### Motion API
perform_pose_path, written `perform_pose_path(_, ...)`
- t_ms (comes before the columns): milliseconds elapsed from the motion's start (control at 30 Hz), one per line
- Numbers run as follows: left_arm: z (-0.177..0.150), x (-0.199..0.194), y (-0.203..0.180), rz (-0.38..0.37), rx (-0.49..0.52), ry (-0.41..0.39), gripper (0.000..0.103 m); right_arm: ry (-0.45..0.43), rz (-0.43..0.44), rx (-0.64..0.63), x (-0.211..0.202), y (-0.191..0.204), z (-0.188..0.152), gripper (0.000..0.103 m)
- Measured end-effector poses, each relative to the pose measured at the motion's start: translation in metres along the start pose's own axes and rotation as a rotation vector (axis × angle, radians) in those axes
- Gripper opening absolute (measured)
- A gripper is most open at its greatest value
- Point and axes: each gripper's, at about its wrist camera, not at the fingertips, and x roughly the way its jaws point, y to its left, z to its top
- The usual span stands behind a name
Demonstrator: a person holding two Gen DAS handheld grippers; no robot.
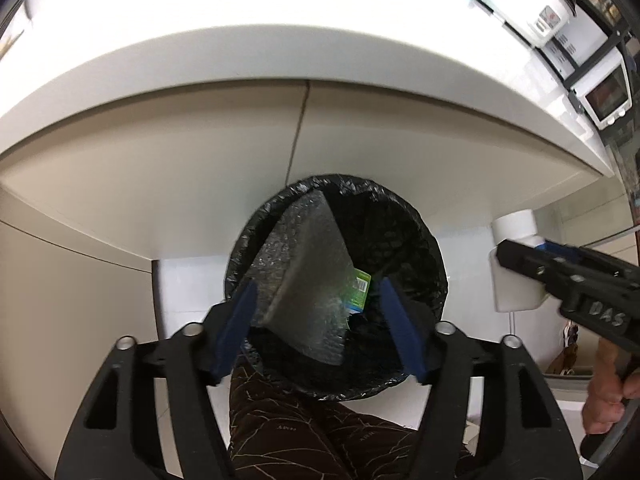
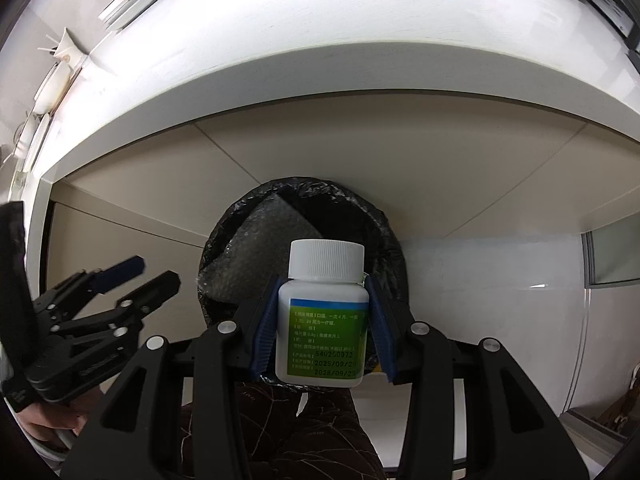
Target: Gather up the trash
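Nearest the right wrist camera we find the right gripper (image 2: pixel 323 330), its blue-padded fingers (image 2: pixel 267 332) pressed against both sides of a white pill bottle (image 2: pixel 323 320). The bottle stands upright between the pads, ribbed white cap on top, green-and-blue label facing the camera (printed dates are legible along the label's lower edge). In the left wrist view the same bottle (image 1: pixel 516 264) appears at the right, clamped by the right gripper (image 1: pixel 532 264), with the person's right hand (image 1: pixel 608 396) on the handle below it.

We see the left gripper (image 1: pixel 316 312) with its jaws spread wide and nothing between them. In the right wrist view it (image 2: pixel 148 274) sits at the lower left, likewise spread and holding nothing.

Both grippers hang above a round trash bin (image 1: pixel 424 240) lined with a black bag. The bin stands on the floor, close against the cabinet front (image 1: pixel 160 184) below the overhanging edge of a white countertop (image 1: pixel 200 60). Inside the bin lies a sheet of bubble wrap (image 1: pixel 304 264), leaning toward the left wall, and beside it a small green package (image 1: pixel 360 286). The bottle is held above the bin's near right rim, not inside it.

The person's patterned brown trouser leg (image 1: pixel 280 432) shows at the bottom edge, next to the bin.
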Motion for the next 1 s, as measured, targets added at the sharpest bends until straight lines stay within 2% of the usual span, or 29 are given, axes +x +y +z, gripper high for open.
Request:
perform_pose_path(100,0.001,-0.013,0.006,0.001,-0.026,-0.021,0.081,0.002,0.014,-0.016,0.004,0.009,0.001,0.04)
perform_pose_path(167,0.001,-0.02,0.013,0.006,-0.046,-0.038,0.095,0.002,0.019,-0.033,0.007,0.017,0.002,0.04)
perform_pose_path(200,0.001,-0.025,0.016,0.012,-0.058,-0.048,0.097,0.005,0.019,-0.043,0.01,0.021,0.003,0.04)
perform_pose_path(633,0.004,-0.048,0.043,0.024,-0.108,-0.056,0.097,0.009,0.019,-0.104,0.023,0.05,0.006,0.04)
perform_pose_path(833,0.006,-0.05,0.041,0.027,-0.098,-0.058,0.097,-0.023,0.019,-0.095,0.01,0.05,0.009,0.058)
perform_pose_path(1000,0.011,-0.057,0.031,0.035,-0.082,-0.065,0.097,-0.075,-0.008,-0.074,-0.015,0.042,0.015,0.08)
